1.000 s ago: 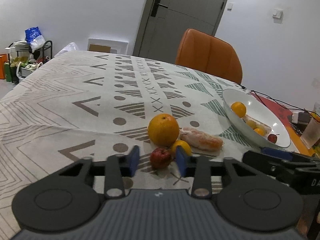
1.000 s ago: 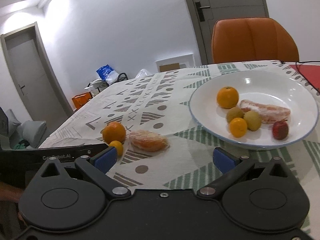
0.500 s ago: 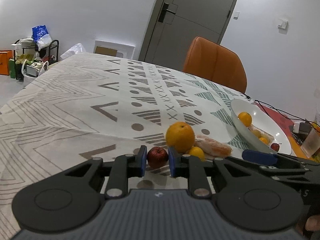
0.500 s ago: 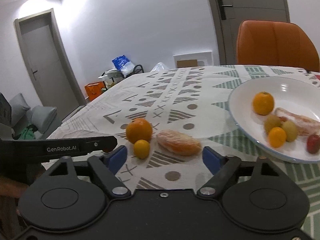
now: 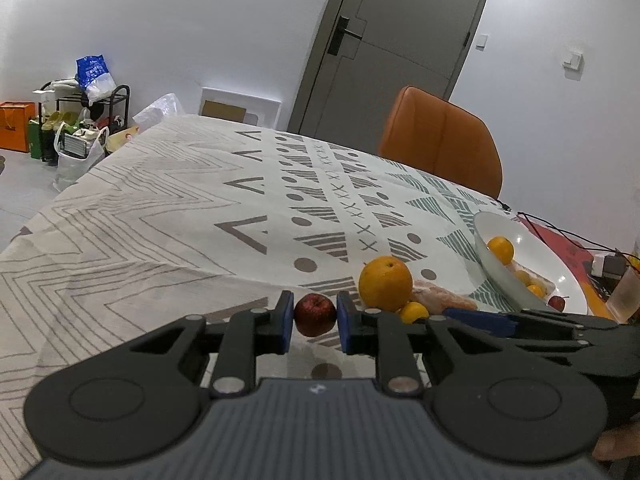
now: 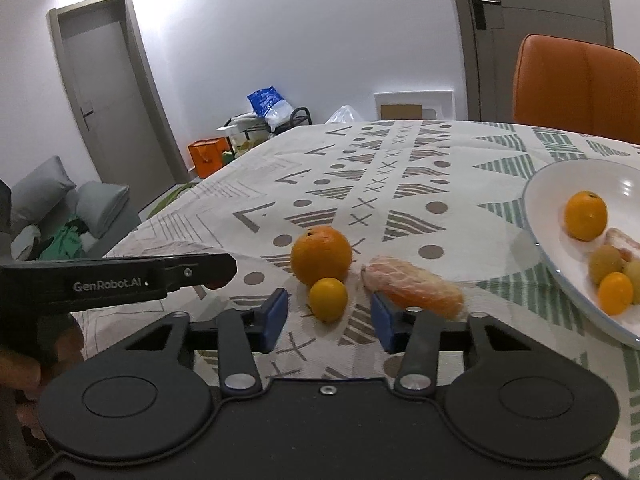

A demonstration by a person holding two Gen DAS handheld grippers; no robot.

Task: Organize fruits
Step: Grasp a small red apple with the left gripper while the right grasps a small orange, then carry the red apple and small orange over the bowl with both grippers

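My left gripper (image 5: 315, 320) is shut on a small red apple (image 5: 315, 315), both blue pads pressing its sides. Just right of it on the patterned tablecloth sit a big orange (image 5: 385, 282), a small yellow citrus (image 5: 414, 312) and a peeled citrus piece (image 5: 442, 300). In the right wrist view my right gripper (image 6: 328, 320) is closing, and the small yellow citrus (image 6: 328, 299) lies between its pads, which do not touch it. The big orange (image 6: 321, 255) is behind it and the peeled piece (image 6: 414, 292) to its right. The left gripper's body (image 6: 120, 276) reaches in from the left.
A white plate (image 6: 552, 200) at the right holds an orange (image 6: 585, 216) and several small fruits. An orange chair (image 5: 440, 140) stands at the table's far side. Cables, a red mat (image 5: 568, 244) and a glass (image 5: 624, 296) crowd the right edge.
The left jaws shut on the red apple and carry it a little left of the other fruit. The right gripper swung left from the plate to the small citrus, with its jaws narrowing.
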